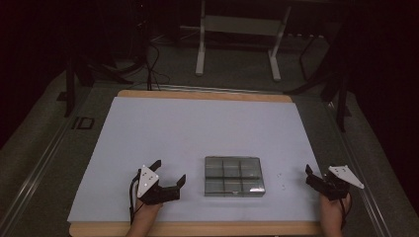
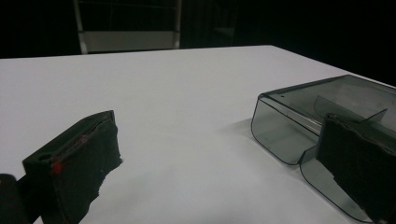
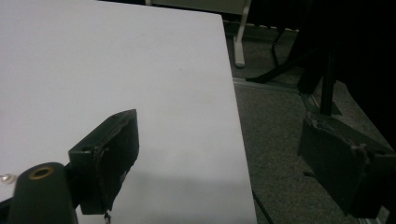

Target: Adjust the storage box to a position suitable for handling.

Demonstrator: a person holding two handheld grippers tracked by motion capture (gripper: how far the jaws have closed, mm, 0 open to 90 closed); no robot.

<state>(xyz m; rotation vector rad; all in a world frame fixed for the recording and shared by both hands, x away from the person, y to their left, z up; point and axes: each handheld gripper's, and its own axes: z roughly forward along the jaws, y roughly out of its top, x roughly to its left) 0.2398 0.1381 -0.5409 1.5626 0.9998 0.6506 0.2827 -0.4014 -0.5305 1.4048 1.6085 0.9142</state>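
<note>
Near the table's front edge, the smoked-plastic compartment box (image 1: pixel 234 176) lies closed between both grippers. Left gripper (image 1: pixel 169 173) rests just left of it, jaws spread, empty. Right gripper (image 1: pixel 313 177) sits at the right edge, well apart, jaws spread. Approach low and level, steadying the box before prying the lid.

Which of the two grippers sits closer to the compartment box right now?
The left gripper: its open jaws are just left of the smoky compartment box, while the right gripper waits at the table's right edge.
</note>
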